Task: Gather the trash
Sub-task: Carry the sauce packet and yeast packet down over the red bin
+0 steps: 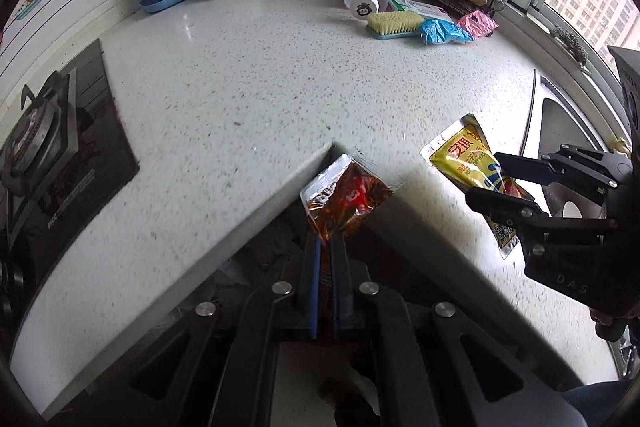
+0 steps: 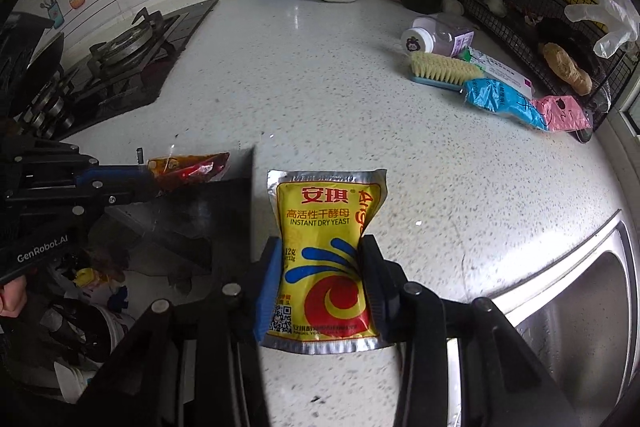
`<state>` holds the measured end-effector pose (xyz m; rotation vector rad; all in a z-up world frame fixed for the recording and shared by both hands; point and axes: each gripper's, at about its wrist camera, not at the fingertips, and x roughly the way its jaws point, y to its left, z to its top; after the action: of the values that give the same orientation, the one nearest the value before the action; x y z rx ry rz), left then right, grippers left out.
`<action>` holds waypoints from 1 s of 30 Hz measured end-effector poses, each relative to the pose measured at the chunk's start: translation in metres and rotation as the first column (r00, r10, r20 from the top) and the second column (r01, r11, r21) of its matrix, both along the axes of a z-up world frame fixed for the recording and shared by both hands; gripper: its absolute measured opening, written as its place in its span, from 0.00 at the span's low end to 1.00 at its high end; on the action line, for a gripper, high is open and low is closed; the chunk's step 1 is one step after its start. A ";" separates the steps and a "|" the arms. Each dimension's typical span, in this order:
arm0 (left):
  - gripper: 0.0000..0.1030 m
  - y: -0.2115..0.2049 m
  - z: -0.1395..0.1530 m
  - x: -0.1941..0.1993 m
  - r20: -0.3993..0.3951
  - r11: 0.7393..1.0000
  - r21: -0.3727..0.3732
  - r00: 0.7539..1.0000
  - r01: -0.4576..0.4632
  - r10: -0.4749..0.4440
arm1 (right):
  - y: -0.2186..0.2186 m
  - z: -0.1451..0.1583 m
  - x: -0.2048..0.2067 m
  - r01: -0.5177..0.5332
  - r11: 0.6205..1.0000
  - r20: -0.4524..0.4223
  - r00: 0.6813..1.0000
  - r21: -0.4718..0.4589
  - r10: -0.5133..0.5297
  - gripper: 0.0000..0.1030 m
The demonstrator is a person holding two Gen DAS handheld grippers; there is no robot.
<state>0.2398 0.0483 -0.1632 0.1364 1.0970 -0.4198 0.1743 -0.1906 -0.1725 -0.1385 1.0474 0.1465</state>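
Left gripper [image 1: 325, 247]: jaws fully closed on the red-brown translucent plastic sauce sachet [image 1: 346, 201], held out past the inner corner of the speckled white stone countertop [image 1: 248, 75].

Right gripper [image 2: 320, 267]: jaws part-way closed, pinching the flat yellow foil yeast packet [image 2: 330, 247] at its waist, above the counter's front edge.

Judgement: both light, limp, slick; grip mid-body, not the seam.

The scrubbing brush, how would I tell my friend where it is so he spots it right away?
Look at the speckled white counter and go to its far right side, in front of the black wire rack. The scrubbing brush lies there between a tipped-over bottle and a crinkly blue packet. It is the only thing there with pale yellow bristles on a light blue base.
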 end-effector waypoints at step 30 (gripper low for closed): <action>0.04 0.063 -0.277 -0.110 -0.258 0.997 -0.004 0.963 0.077 -0.075 | 0.080 -0.245 -0.130 0.135 0.990 -0.194 0.973 0.046 -0.124 0.36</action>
<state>0.1300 0.1114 -0.4406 0.1322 1.3526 -0.5133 0.0442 -0.1111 -0.4176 -0.0024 1.2391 0.0731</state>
